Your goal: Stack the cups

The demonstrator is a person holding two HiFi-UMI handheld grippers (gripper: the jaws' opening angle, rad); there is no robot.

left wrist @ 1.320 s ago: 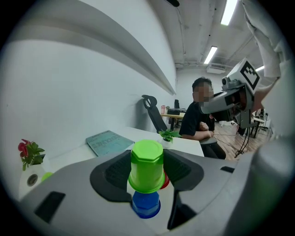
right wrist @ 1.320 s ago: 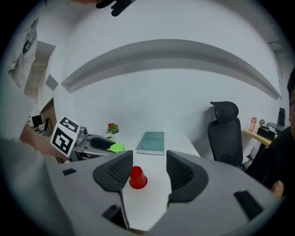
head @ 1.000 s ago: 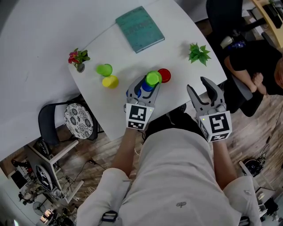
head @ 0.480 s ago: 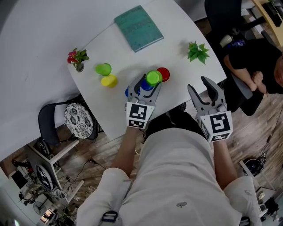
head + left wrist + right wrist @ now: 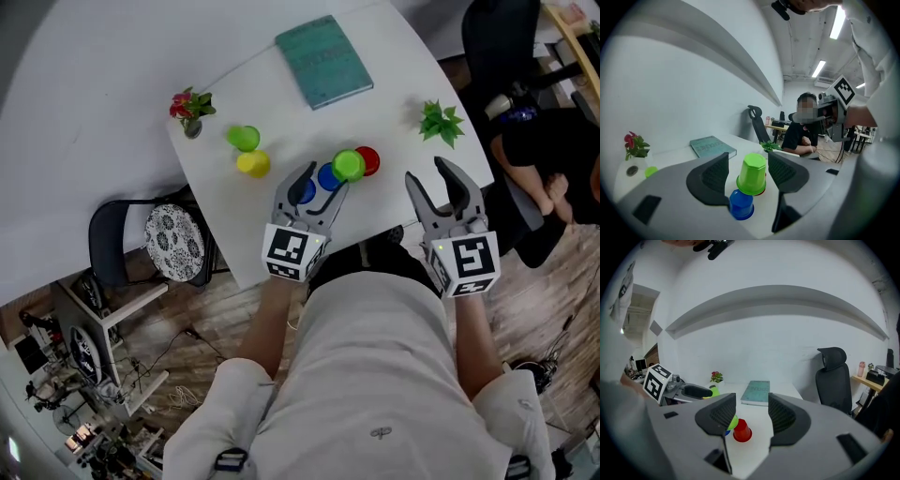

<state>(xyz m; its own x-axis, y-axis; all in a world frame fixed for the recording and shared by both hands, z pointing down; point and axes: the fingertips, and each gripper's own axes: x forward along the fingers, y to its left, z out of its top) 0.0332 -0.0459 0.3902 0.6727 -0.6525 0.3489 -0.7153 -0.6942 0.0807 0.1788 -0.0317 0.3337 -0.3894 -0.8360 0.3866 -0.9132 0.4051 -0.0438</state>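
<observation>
The white worktop spreads out below me, with a teal book lying flat at its far side.

My left tool reaches over the near edge. Its jaws have just been opening and now stand wide apart. An upturned green cup stands between the pads, and neither pad touches it. A blue cup sits right in front of it, nearer to me and low between the jaws. I cannot tell whether the green cup's rim rests on the blue cup or only stands behind it.

My right tool hangs at the near right edge of the worktop, jaws apart and holding nothing.

A small green plant sits toward the right edge, and a little vase of red flowers stands at the far left corner.

The red cup stands upside down, touching the green one on its right. Well to the left, a second green cup and a yellow cup sit touching each other near the vase.
</observation>
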